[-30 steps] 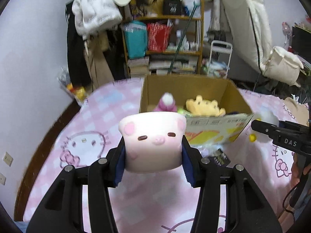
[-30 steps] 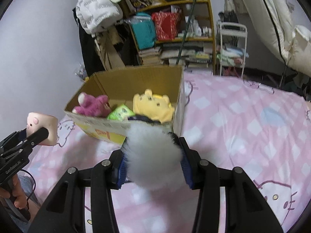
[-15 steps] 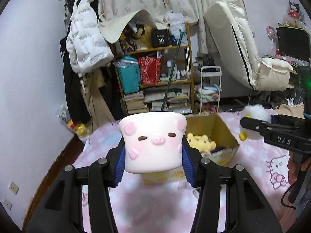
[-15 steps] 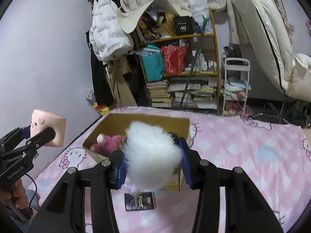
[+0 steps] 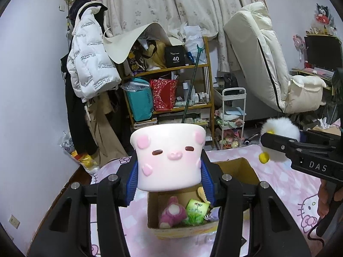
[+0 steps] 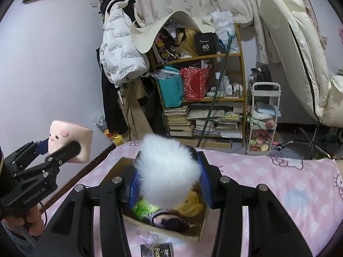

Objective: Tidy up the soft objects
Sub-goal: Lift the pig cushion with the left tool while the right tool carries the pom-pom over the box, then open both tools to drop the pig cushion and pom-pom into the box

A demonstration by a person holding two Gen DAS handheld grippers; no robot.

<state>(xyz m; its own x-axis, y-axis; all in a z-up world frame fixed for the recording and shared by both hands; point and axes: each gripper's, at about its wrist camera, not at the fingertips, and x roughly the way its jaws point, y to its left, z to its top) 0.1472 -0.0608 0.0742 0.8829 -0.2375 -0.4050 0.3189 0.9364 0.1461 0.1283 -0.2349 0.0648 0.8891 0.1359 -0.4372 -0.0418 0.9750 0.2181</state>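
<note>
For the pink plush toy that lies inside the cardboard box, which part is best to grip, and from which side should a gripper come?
Grip the pink plush toy across its rounded body, coming straight down from above. The cardboard box is open only at the top, and its walls block any approach from the side. A green packet lies close beside the toy, so the fingers should probably close front to back, not sideways. Both grippers are full now.

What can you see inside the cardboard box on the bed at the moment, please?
Inside the cardboard box lie a pink plush, a green packet, a yellow plush and a dark-haired doll. The held toys cover the rest.
</note>
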